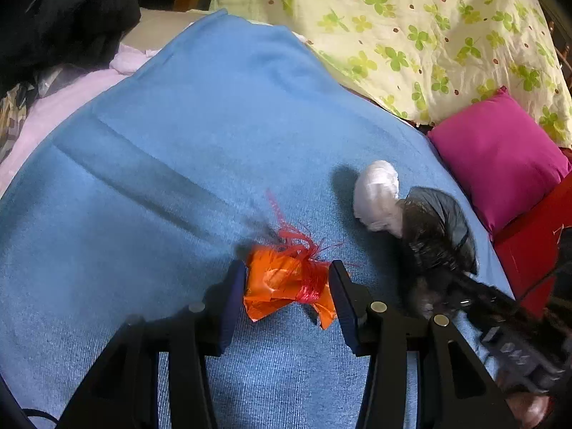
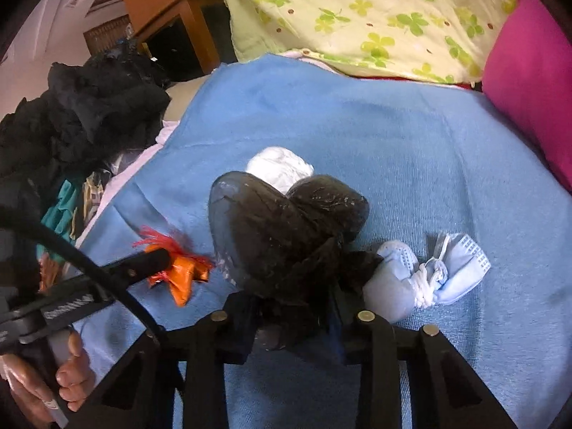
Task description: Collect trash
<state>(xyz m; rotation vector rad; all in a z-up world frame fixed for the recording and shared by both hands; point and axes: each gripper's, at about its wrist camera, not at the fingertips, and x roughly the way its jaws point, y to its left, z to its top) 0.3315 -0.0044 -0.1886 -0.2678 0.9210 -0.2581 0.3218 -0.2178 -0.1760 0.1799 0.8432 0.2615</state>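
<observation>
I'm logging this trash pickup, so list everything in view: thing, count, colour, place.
orange wrapper: 1, orange with red fringe, on the blanket between the left gripper's fingers
black bag: 1, black, mid-blanket, its end in the right gripper
white wad: 1, white, behind the black bag
face mask: 1, pale blue with white loops, crumpled right of the bag
blue blanket: 1, blue, under all the trash
clover quilt: 1, yellow-green, behind the blanket
pink pillow: 1, magenta, right edge
dark clothes: 1 pile, black, left
left gripper: 1, black, around the wrapper
right gripper: 1, black, shut on the bag
</observation>
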